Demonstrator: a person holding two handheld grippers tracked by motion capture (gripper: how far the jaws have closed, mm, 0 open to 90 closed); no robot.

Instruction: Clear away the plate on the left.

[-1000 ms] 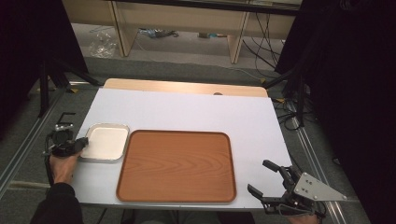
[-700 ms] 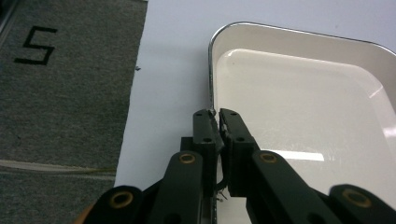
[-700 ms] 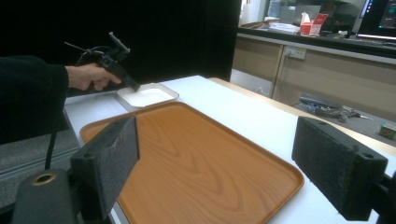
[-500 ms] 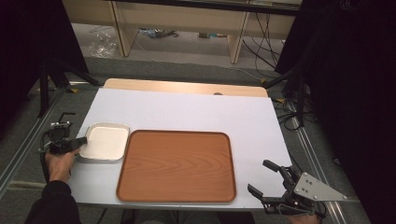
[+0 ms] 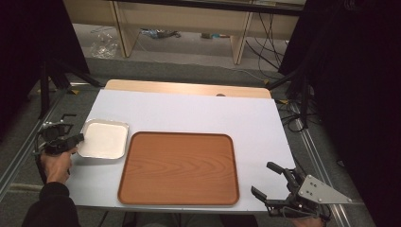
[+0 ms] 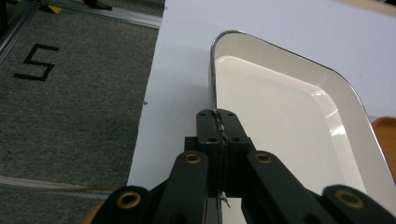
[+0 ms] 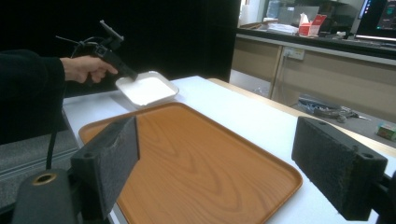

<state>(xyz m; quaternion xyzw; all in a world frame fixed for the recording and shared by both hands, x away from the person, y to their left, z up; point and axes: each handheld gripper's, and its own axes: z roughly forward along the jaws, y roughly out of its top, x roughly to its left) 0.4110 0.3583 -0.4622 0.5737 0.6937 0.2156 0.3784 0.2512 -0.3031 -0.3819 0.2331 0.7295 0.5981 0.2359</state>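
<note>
Left tongs (image 6: 218, 133): clamped on near rim of white dish (image 6: 280, 121); grip made, dish not yet lifted off the bench (image 5: 198, 113). Wooden tray (image 5: 179, 168): empty, between both tongs. Right tongs (image 5: 269, 182): spread wide, holding nothing, well apart from the dish.

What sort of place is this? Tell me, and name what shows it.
Probably a lab or recording workspace: black curtains hang around the white table, loose cables lie on the carpet, and a computer monitor glows on a back counter.
</note>
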